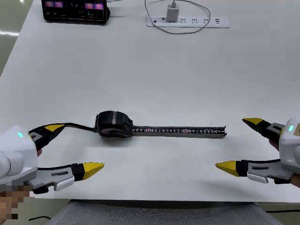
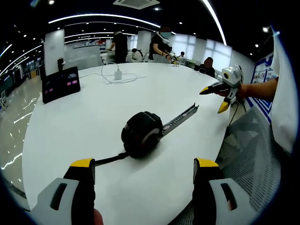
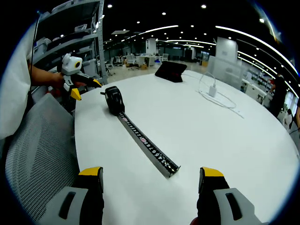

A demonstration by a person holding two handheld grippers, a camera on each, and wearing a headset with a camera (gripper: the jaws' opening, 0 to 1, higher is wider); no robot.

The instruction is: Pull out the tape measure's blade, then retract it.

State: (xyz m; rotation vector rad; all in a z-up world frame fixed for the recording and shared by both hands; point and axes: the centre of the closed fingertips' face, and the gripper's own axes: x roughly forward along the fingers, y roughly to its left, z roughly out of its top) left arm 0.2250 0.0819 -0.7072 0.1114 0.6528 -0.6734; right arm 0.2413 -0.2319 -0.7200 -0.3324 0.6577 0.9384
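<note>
A black tape measure (image 1: 114, 124) lies on the white table (image 1: 154, 79), its blade (image 1: 180, 131) drawn out to the right and resting flat. A black strap (image 1: 79, 126) trails from the case toward my left gripper (image 1: 77, 147), which is open just left of it. In the left gripper view the case (image 2: 142, 133) sits ahead of the open jaws. My right gripper (image 1: 239, 143) is open too, a little right of the blade's end hook (image 1: 224, 131). The right gripper view looks along the blade (image 3: 145, 143) to the case (image 3: 114, 99).
A black device with lit pink screens (image 1: 75, 9) stands at the far left of the table. A white power strip with a charger and cable (image 1: 187, 19) lies at the back. A grey mesh chair (image 3: 40, 140) is at the near edge. People stand in the background (image 2: 161, 44).
</note>
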